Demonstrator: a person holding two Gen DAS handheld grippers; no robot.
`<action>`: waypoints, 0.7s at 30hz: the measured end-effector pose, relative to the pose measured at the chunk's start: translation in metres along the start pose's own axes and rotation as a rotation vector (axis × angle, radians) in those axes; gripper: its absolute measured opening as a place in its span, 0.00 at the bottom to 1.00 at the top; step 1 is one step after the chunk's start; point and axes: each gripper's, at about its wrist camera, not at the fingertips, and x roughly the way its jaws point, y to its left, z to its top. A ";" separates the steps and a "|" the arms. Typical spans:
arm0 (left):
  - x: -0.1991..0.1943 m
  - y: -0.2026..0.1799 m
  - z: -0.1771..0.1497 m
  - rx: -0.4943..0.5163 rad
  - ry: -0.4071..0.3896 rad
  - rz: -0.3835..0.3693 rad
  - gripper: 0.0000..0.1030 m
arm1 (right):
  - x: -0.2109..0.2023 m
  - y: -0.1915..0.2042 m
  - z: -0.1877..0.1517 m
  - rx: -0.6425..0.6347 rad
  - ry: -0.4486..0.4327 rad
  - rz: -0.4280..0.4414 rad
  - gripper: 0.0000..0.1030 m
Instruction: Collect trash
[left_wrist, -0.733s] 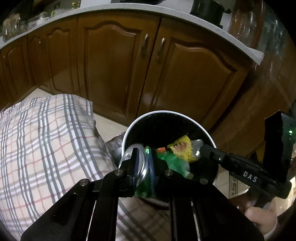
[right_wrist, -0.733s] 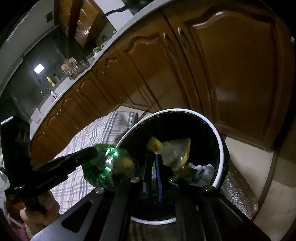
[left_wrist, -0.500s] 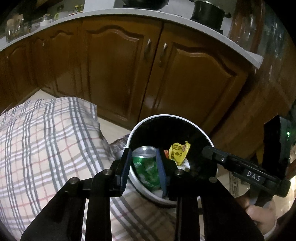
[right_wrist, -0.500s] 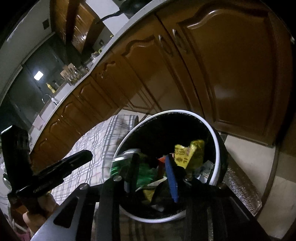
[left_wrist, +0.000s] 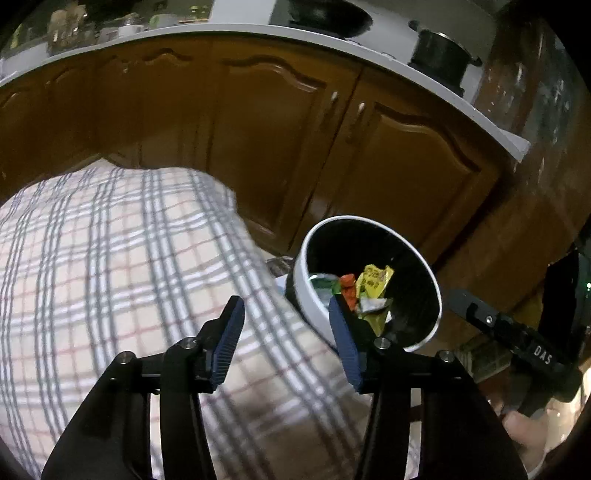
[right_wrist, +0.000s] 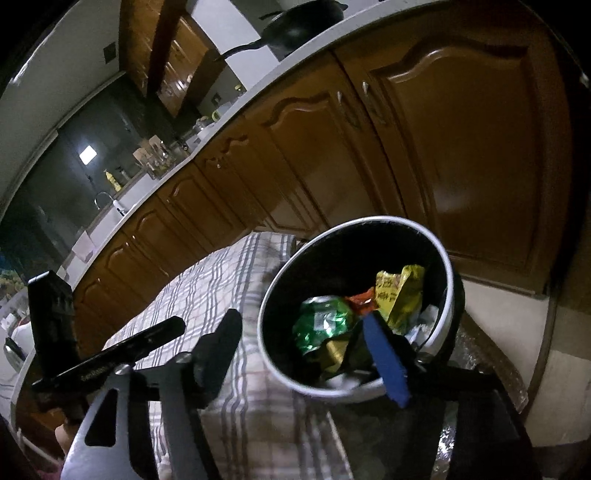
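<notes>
Left gripper (left_wrist: 286, 339) spread wide, nothing between the blue pads, poised above the plaid cloth (left_wrist: 110, 266) just short of the bin's rim. Right gripper (right_wrist: 303, 354) likewise gaping and empty, one blue pad overlapping the bin's mouth. Held over the opening, probably for a straight drop. Trash inside the white-rimmed bin (right_wrist: 448, 280): crushed green can (right_wrist: 321, 325), yellow wrapper (right_wrist: 400, 295), orange scrap (right_wrist: 364, 301), heaped against the black liner. Bin parked at the table's edge, near the brown cabinets (left_wrist: 388, 177), likely for easy reach.
</notes>
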 end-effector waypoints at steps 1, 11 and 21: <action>-0.004 0.004 -0.004 -0.008 -0.004 0.000 0.50 | 0.000 0.003 -0.004 -0.003 -0.001 -0.001 0.74; -0.056 0.029 -0.039 -0.052 -0.083 0.015 0.70 | -0.024 0.038 -0.035 -0.069 -0.090 -0.046 0.92; -0.111 0.033 -0.076 -0.004 -0.235 0.095 0.85 | -0.058 0.078 -0.063 -0.210 -0.256 -0.130 0.99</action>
